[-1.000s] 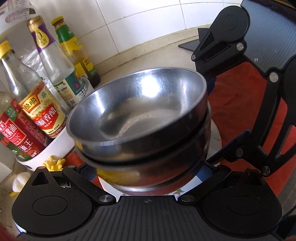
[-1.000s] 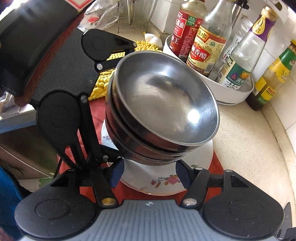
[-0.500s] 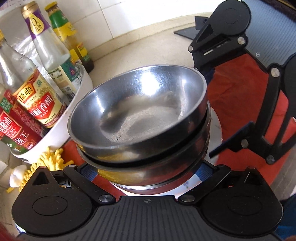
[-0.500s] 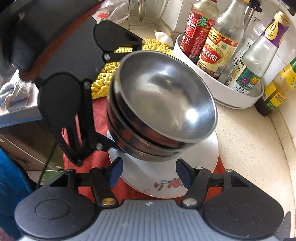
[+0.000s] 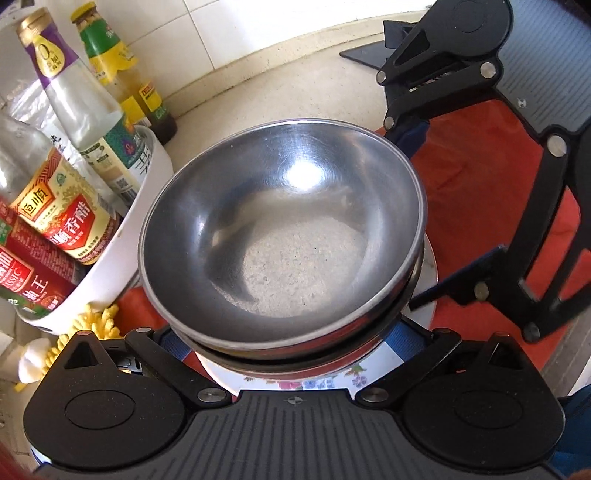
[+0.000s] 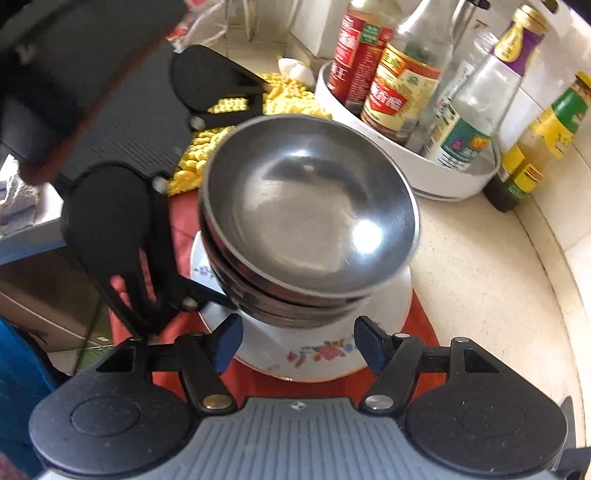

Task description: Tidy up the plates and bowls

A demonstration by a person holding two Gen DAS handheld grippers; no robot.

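- Stack of steel bowls (image 5: 282,236) sits dead centre, nested one inside another, resting on a white floral plate (image 6: 321,354).
- That plate lies on a red cloth (image 5: 476,177) spread over the pale speckled worktop (image 6: 484,295).
- Right gripper (image 6: 297,341) hangs just short of the stack, pointing steeply down: its blue pads (image 6: 227,341) stand apart, one on either side of the plate's near rim, and neither presses on anything.
- Those jaws have just been opening, with only the plate's edge and the foot of the bowls lying in the gap between them.
- Left gripper (image 5: 291,343) comes at the stack from the opposite side; its blue pads (image 5: 400,338) sit low at either flank of the bottom bowl, mostly tucked under the rims.
- Whether the left jaws actually pinch the stack or merely bracket it, I cannot tell; the bowls hide the contact.
- Each gripper shows up in the other's camera as a black linkage beside the bowls.
- Beside the stack, a white round tray (image 6: 436,177) carries sauce and vinegar bottles (image 6: 400,92), standing upright.
- One dark bottle with a green and yellow label (image 6: 535,147) stands on the worktop just outside the tray, near the tiled wall (image 5: 280,26).
- A yellow tufted cloth (image 6: 207,147) lies beyond the bowls, near the tray.
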